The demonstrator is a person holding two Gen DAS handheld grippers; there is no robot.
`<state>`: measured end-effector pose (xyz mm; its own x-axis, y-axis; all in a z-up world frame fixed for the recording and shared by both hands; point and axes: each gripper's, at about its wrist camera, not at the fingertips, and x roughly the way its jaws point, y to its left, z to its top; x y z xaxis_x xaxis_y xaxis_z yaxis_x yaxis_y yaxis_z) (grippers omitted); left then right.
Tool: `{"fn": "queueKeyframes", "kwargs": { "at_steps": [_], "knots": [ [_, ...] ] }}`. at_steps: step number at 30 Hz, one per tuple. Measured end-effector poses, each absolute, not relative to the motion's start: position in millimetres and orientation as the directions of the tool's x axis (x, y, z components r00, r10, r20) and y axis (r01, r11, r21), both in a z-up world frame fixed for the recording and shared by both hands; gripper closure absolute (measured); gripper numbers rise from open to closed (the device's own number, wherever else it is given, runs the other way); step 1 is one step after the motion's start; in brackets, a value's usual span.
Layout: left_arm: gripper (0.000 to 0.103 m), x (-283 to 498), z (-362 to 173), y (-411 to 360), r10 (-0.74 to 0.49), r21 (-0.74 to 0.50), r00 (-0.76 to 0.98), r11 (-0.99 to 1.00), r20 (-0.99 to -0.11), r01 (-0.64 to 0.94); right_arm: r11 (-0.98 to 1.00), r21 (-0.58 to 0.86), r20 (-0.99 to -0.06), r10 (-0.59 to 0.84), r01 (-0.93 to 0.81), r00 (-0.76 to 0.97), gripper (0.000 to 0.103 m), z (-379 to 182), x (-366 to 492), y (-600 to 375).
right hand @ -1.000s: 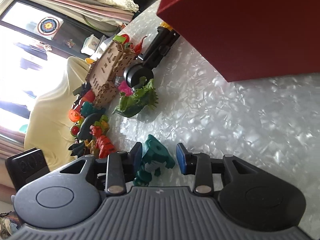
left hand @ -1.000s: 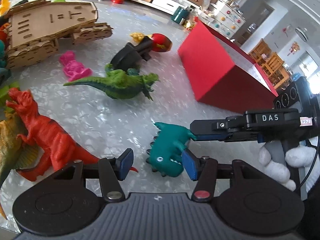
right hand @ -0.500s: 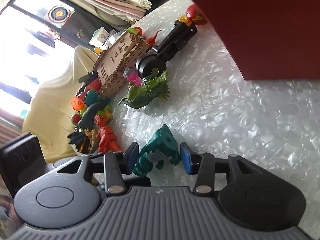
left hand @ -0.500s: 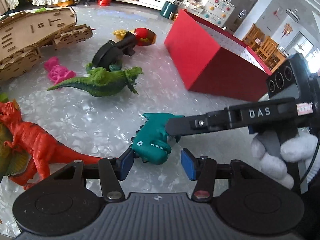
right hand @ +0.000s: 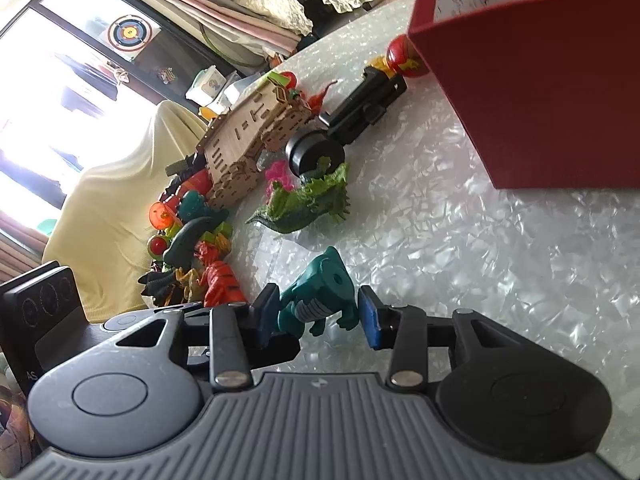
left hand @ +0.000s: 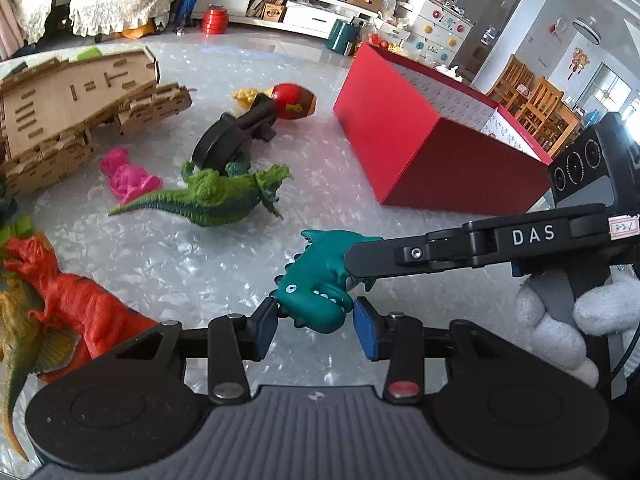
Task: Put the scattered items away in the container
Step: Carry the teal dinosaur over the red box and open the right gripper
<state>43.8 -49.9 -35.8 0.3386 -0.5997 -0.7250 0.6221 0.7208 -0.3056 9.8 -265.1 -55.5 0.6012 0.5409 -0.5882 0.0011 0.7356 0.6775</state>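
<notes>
A teal toy dinosaur point(left hand: 320, 276) hangs above the pearly table point(left hand: 180, 264), and my right gripper point(right hand: 318, 316) is shut on its body point(right hand: 320, 284). In the left wrist view one long black right finger point(left hand: 420, 256) reaches in from the right across the toy's back. My left gripper point(left hand: 315, 322) has its blue pads against both sides of the dinosaur's head. The red open-topped box point(left hand: 404, 140) stands at the back right, well apart from both grippers. In the right wrist view the same red box point(right hand: 540, 100) fills the upper right.
Loose on the table are a green dinosaur point(left hand: 216, 196), an orange-red dinosaur point(left hand: 80, 308), a pink figure point(left hand: 128, 176), a black toy point(left hand: 236, 132) and a red ball toy point(left hand: 292, 100). A wooden model point(left hand: 72, 100) stands far left. A white-gloved hand point(left hand: 560, 320) grips the right handle.
The right gripper lifted the teal dinosaur off the table and carried it between the left gripper's fingers. The left fingers have drawn closer together around its head.
</notes>
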Motion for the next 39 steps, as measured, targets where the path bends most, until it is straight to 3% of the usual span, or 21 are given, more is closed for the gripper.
{"fn": "queueKeyframes", "kwargs": {
  "at_steps": [11, 23, 30, 33, 39],
  "knots": [
    [0.059, 18.5, 14.2, -73.2, -0.615, -0.231, 0.434, 0.713, -0.658, 0.662, 0.773, 0.632, -0.527, 0.483, -0.058, 0.699, 0.062, 1.5, -18.4, -276.6],
    [0.059, 27.7, 83.4, -165.3, -0.664, -0.161, 0.431, 0.637, -0.610, 0.754, 0.784, 0.621, -0.438, 0.340, 0.007, 0.832, 0.062, 64.2, -55.1, -352.5],
    [0.059, 93.2, 80.2, -240.9, -0.608, -0.127, 0.449, 0.674, -0.655, 0.727, 0.762, 0.637, -0.426, 0.229, 0.111, 0.875, 0.061, 64.8, -9.3, -410.4],
    [0.058, 128.4, 67.7, -263.3, -0.536, -0.123, 0.477, 0.744, -0.697, 0.656, 0.740, 0.650, -0.424, 0.167, 0.171, 0.890, 0.052, 53.7, 15.3, -433.8],
    [0.056, 133.5, 53.6, -245.3, -0.543, -0.159, 0.455, 0.747, -0.706, 0.645, 0.673, 0.719, -0.358, 0.148, 0.172, 0.922, 0.051, 29.9, -4.1, -463.4]
  ]
}}
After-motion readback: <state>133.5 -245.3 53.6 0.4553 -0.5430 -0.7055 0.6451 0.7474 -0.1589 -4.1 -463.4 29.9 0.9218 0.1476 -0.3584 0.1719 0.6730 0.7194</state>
